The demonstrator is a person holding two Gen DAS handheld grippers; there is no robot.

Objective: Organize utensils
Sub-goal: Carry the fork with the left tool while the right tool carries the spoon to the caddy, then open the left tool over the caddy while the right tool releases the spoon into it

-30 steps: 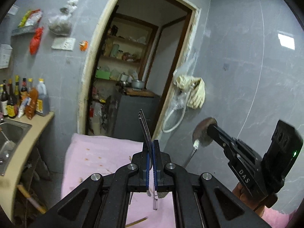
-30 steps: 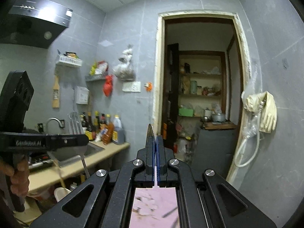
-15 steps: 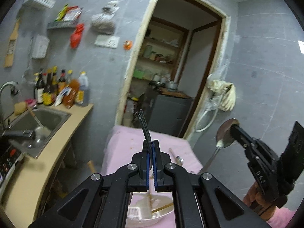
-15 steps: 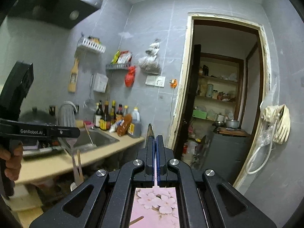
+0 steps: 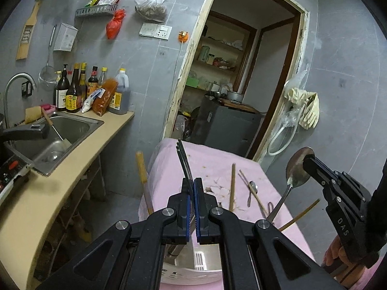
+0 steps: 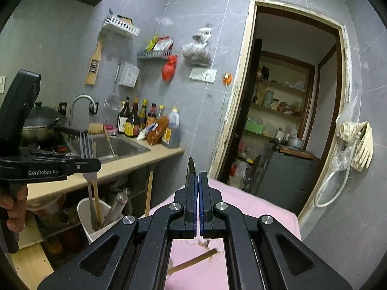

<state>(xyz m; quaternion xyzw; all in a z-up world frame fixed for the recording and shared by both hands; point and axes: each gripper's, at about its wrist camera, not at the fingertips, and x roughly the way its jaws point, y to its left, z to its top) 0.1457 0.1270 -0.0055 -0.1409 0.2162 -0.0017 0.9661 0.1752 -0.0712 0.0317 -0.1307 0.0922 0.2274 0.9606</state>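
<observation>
The left gripper (image 5: 192, 186) is closed on a metal fork (image 6: 86, 145), prongs up. The right gripper (image 6: 196, 181) clamps a steel spoon (image 5: 297, 169) by its bowl, handle hanging above the pink table (image 5: 212, 162).
</observation>
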